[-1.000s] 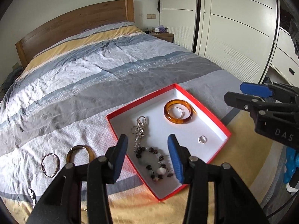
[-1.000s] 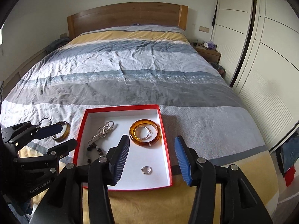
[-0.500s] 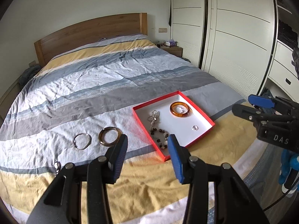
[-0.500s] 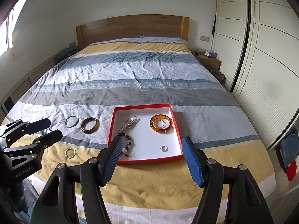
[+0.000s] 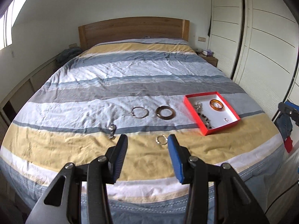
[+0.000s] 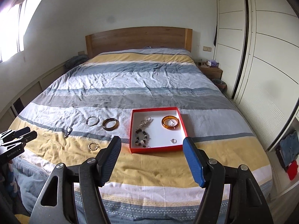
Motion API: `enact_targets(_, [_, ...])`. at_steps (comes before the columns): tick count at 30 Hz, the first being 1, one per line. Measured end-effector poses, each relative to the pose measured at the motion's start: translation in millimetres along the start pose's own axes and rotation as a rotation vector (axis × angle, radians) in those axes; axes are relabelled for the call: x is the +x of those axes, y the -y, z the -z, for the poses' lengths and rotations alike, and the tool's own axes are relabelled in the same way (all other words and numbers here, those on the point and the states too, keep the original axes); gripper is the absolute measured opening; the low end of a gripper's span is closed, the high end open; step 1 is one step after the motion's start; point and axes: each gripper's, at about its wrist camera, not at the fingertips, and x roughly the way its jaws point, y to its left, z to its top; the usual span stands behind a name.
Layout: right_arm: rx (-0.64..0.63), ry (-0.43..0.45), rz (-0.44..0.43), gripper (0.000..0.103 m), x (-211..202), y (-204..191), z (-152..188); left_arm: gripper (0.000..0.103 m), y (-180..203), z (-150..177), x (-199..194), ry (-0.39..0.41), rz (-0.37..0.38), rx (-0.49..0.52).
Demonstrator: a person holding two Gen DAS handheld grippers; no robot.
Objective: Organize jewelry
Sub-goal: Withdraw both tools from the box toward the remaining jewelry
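A red box with a white inside lies on the striped bed. It holds an amber bangle, a silver chain, a beaded bracelet and a small ring. Left of it on the cover lie a dark brown bangle, a silver hoop, a silver clasp piece and a small gold ring. My right gripper hangs open and empty, well back from the box. My left gripper is open and empty too, short of the gold ring.
The bed has a wooden headboard at the far end. White wardrobe doors run along the right, with a nightstand and bin beside them. Clothes lie on the floor at the right. A low ledge lines the left wall.
Both grippers have pulled back and up from the box, so the whole bed now shows. The left view has swung towards the loose pieces. The right jaws have widened.
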Motion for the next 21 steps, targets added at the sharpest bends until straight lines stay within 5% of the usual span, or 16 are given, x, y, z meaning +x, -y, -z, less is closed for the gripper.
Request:
enact_targets(9, [-0.017,0.070,-0.071,0.068,-50,-32,4,0.042,-74,33,-53,0.045,-0.082,-0.145])
enact_targets(21, [-0.099,0.115,-0.156,0.068,-82,-82,6,0.043,-104,51,-92,0.082,-0.093,-0.203])
